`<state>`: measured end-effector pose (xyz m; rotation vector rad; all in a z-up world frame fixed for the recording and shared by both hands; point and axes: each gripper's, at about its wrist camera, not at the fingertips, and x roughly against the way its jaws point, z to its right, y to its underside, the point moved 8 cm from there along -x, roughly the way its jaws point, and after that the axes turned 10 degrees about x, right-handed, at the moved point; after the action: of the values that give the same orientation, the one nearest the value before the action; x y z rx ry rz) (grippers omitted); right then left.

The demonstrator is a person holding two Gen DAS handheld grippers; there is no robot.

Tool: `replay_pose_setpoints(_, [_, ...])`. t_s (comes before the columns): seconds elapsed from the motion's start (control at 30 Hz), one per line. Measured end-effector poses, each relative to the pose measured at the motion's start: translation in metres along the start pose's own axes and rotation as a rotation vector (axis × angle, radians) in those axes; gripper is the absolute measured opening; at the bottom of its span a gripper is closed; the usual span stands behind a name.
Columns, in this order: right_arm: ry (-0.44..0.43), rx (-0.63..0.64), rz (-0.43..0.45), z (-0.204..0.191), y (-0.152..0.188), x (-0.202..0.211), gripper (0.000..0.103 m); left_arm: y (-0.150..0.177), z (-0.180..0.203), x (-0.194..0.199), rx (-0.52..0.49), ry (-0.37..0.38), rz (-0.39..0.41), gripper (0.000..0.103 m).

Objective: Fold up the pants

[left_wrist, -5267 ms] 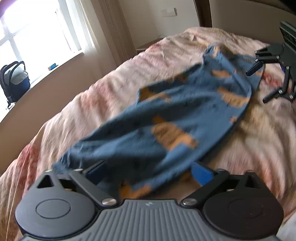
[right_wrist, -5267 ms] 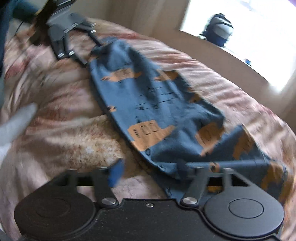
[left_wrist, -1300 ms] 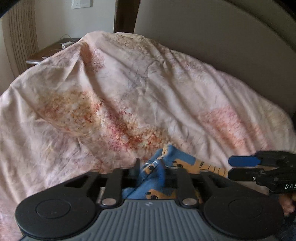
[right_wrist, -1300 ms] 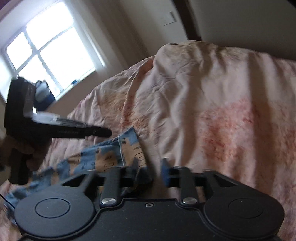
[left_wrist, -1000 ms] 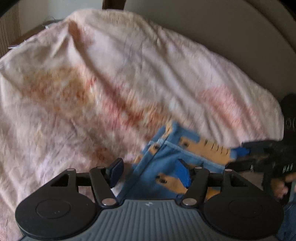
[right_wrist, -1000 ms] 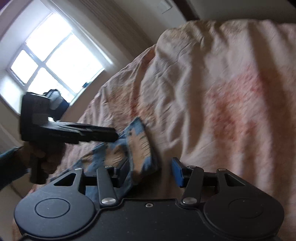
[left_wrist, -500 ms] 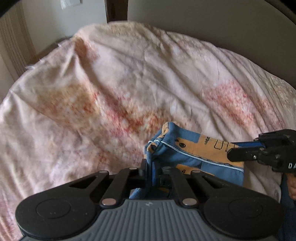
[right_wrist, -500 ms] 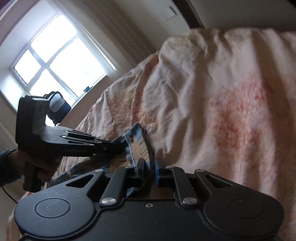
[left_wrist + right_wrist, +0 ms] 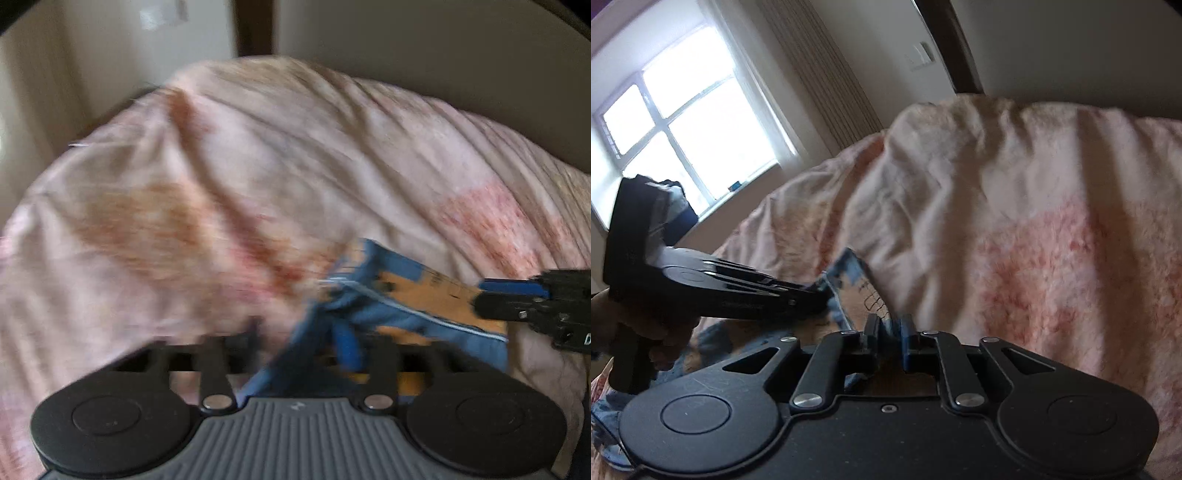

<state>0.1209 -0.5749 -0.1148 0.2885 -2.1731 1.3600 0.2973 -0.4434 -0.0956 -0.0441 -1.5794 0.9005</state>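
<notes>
The blue pants with orange patches (image 9: 402, 295) lie on the pink bedspread (image 9: 221, 177). My left gripper (image 9: 306, 343) is shut on an edge of the pants, though the view is blurred. My right gripper (image 9: 889, 334) is shut on the pants' edge (image 9: 849, 273) too. In the left wrist view the right gripper (image 9: 517, 299) pinches the far right end of the same edge. In the right wrist view the left gripper (image 9: 809, 295) holds the cloth just to the left. The rest of the pants hangs below, mostly hidden.
A padded headboard (image 9: 443, 48) stands behind the bed. A window (image 9: 676, 110) with a dark bag (image 9: 676, 199) on its sill is at the left. A ridge of bunched bedspread (image 9: 960, 166) rises ahead.
Both grippers opened a second ago, then closed again on the pants' edge. Since half a second ago they have moved with the cloth; the left view is blurred.
</notes>
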Motion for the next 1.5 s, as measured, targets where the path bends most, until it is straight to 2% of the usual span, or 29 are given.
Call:
replay_pose_setpoints(0.07, [0.022, -0.030, 0.024, 0.007, 0.000, 0.003, 0.036, -0.003, -0.022, 0.031, 0.035, -0.048, 0.092, 0.082])
replay_pose_setpoints(0.13, [0.038, -0.048, 0.059, 0.011, -0.002, 0.009, 0.058, 0.006, -0.050, 0.067, 0.110, -0.097, 0.158, 0.096])
replay_pose_setpoints(0.17, [0.043, -0.048, 0.077, 0.011, -0.004, 0.012, 0.064, 0.016, -0.063, 0.085, 0.157, -0.135, 0.191, 0.102])
replay_pose_setpoints(0.23, [0.043, -0.024, 0.114, 0.006, -0.008, 0.017, 0.075, 0.049, -0.091, 0.124, 0.239, -0.206, 0.258, 0.102])
replay_pose_setpoints(0.33, [0.035, 0.097, 0.154, -0.019, -0.014, 0.020, 0.085, 0.115, -0.120, 0.163, 0.301, -0.290, 0.258, 0.103])
replay_pose_setpoints(0.43, [-0.004, 0.258, 0.137, -0.070, -0.013, 0.009, 0.089, 0.183, -0.135, 0.184, 0.357, -0.373, 0.178, 0.103])
replay_pose_setpoints(0.5, [-0.102, 0.374, 0.087, -0.121, -0.003, -0.007, 0.093, 0.219, -0.142, 0.194, 0.389, -0.398, 0.161, 0.103])
replay_pose_setpoints(0.63, [-0.277, 0.603, 0.000, -0.216, 0.035, -0.033, 0.095, 0.290, -0.165, 0.196, 0.439, -0.546, 0.056, 0.102])
replay_pose_setpoints(0.67, [-0.301, 0.657, -0.028, -0.232, 0.046, -0.038, 0.095, 0.305, -0.172, 0.200, 0.464, -0.571, 0.054, 0.103])
replay_pose_setpoints(0.7, [-0.308, 0.716, -0.061, -0.244, 0.058, -0.043, 0.095, 0.319, -0.178, 0.209, 0.504, -0.565, 0.081, 0.103])
replay_pose_setpoints(0.77, [-0.273, 0.814, -0.134, -0.248, 0.076, -0.053, 0.097, 0.341, -0.186, 0.230, 0.593, -0.525, 0.117, 0.103])
replay_pose_setpoints(0.83, [-0.244, 0.833, -0.141, -0.230, 0.075, -0.058, 0.102, 0.359, -0.192, 0.254, 0.646, -0.516, 0.135, 0.103])
replay_pose_setpoints(0.93, [-0.127, 0.791, -0.164, -0.190, 0.050, -0.062, 0.102, 0.388, -0.206, 0.289, 0.663, -0.591, 0.126, 0.103])
replay_pose_setpoints(1.0, [-0.008, 0.794, -0.166, -0.175, 0.026, -0.066, 0.102, 0.404, -0.218, 0.314, 0.704, -0.626, 0.139, 0.103])
replay_pose_setpoints(1.03, [-0.006, 0.802, -0.153, -0.177, 0.016, -0.066, 0.102, 0.410, -0.225, 0.328, 0.746, -0.624, 0.164, 0.103])
replay_pose_setpoints(1.07, [-0.042, 0.808, -0.136, -0.188, 0.005, -0.067, 0.102, 0.413, -0.231, 0.338, 0.790, -0.612, 0.196, 0.103])
replay_pose_setpoints(1.13, [-0.165, 0.812, -0.111, -0.227, -0.013, -0.069, 0.102, 0.419, -0.245, 0.352, 0.881, -0.577, 0.278, 0.103])
replay_pose_setpoints(1.2, [-0.331, 0.813, -0.119, -0.281, -0.018, -0.076, 0.102, 0.420, -0.264, 0.355, 0.967, -0.539, 0.352, 0.103])
replay_pose_setpoints(1.3, [-0.560, 0.850, -0.192, -0.369, -0.002, -0.089, 0.102, 0.424, -0.293, 0.345, 1.104, -0.434, 0.422, 0.103])
replay_pose_setpoints(1.4, [-0.651, 0.967, -0.226, -0.441, 0.025, -0.104, 0.102, 0.428, -0.314, 0.325, 1.190, -0.312, 0.468, 0.102])
replay_pose_setpoints(1.5, [-0.726, 1.069, -0.235, -0.481, 0.049, -0.112, 0.102, 0.436, -0.328, 0.305, 1.278, -0.235, 0.490, 0.100])
